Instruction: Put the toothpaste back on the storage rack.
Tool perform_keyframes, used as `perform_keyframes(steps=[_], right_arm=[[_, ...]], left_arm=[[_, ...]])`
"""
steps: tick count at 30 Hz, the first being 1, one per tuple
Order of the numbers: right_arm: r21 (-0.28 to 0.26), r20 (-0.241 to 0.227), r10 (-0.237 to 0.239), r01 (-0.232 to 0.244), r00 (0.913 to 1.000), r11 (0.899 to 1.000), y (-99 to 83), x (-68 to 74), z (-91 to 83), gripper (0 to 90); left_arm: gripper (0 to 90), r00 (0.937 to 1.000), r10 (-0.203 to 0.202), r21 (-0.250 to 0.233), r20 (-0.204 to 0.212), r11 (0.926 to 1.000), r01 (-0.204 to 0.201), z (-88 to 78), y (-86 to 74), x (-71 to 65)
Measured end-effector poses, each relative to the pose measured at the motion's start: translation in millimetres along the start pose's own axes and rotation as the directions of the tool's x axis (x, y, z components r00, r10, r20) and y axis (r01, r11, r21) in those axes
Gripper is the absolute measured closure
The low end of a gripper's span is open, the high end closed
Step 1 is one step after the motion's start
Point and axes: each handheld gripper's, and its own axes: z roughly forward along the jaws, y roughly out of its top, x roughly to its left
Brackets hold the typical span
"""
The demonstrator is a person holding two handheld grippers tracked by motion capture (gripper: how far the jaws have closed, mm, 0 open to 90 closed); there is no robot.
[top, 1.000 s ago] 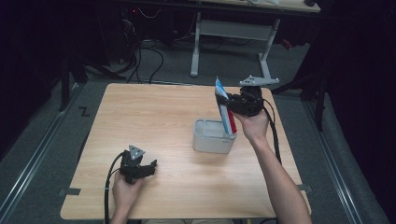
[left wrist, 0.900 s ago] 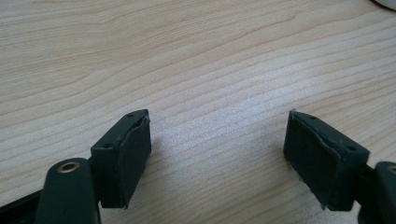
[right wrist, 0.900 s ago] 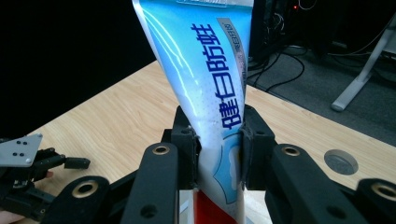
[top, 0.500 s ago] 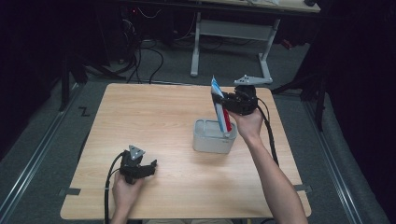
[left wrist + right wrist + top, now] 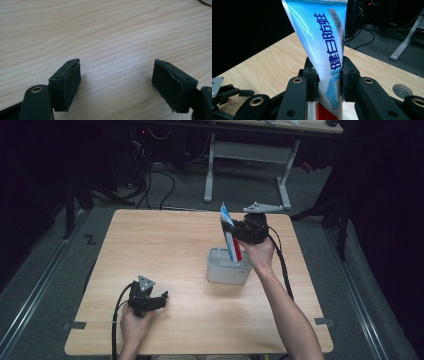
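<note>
Table (image 5: 165, 250): light wood-grain top, smooth, faint satin sheen
Toothpaste tube (image 5: 322, 40): glossy plastic, blue-and-white print, red at lower end, highlights along its side
Right gripper (image 5: 329, 80) and left gripper (image 5: 116, 82): matt black plastic links with brass-coloured rivets; pads (image 5: 71, 82) dull, rubbery, rough edges
Box (image 5: 227, 267): pale grey, smooth plastic look
Floor (image 5: 45, 270): grey, matt

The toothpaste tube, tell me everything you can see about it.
The toothpaste tube is soft and glossy, light blue and white with dark blue printed characters and a red lower end. It stands nearly upright, crimped flat end up, red end down in the grey holder. The right hand-held gripper is shut on its middle.
</note>
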Motion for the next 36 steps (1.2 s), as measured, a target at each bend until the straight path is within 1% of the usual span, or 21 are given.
perform_keyframes(steps=[5,8,10,13,23,28,32,36], right_arm=[[0.004,0.018,-0.018,0.018,0.9997,1.0,-4.2,1.0,5.9,70.8],[0.011,0.024,-0.039,0.039,0.9989,0.999,-7.4,2.3,9.9,70.7],[0.018,0.02,-0.033,0.033,0.9993,0.999,-9.7,1.5,12.4,70.7],[0.023,0.027,-0.031,0.03,0.9992,0.999,-13.2,-0.1,14.7,70.6],[0.09,0.029,-0.078,0.075,0.9965,0.993,-18.1,2.1,20.8,70.4],[0.101,0.03,-0.077,0.073,0.9966,0.992,-20.3,1.4,20.6,70.4],[0.109,0.043,-0.092,0.086,0.9949,0.99,-22.3,1.9,21.6,70.4],[0.118,0.038,-0.083,0.078,0.9959,0.99,-26.9,1.0,22.6,70.4]], left_arm=[[23.5,1.0,0.001,0.001,0.0,1.0,-0.001,0.0,0.0,0.0],[23.5,1.0,0.001,0.001,0.0,1.0,-0.001,-0.1,0.0,0.0],[23.5,1.0,0.001,0.001,0.0,1.0,-0.001,0.0,0.0,0.0],[23.5,1.0,0.001,0.0,0.0,1.0,-0.001,0.0,0.0,0.0],[23.5,1.0,0.002,0.0,0.0,1.0,-0.002,0.0,0.0,0.0],[23.5,1.0,0.001,0.0,0.0,1.0,-0.001,0.0,0.0,0.0],[23.5,1.0,0.001,0.0,0.0,1.0,-0.001,0.0,0.0,0.0],[23.5,1.0,0.001,0.0,0.0,1.0,-0.001,0.0,0.0,0.0]])
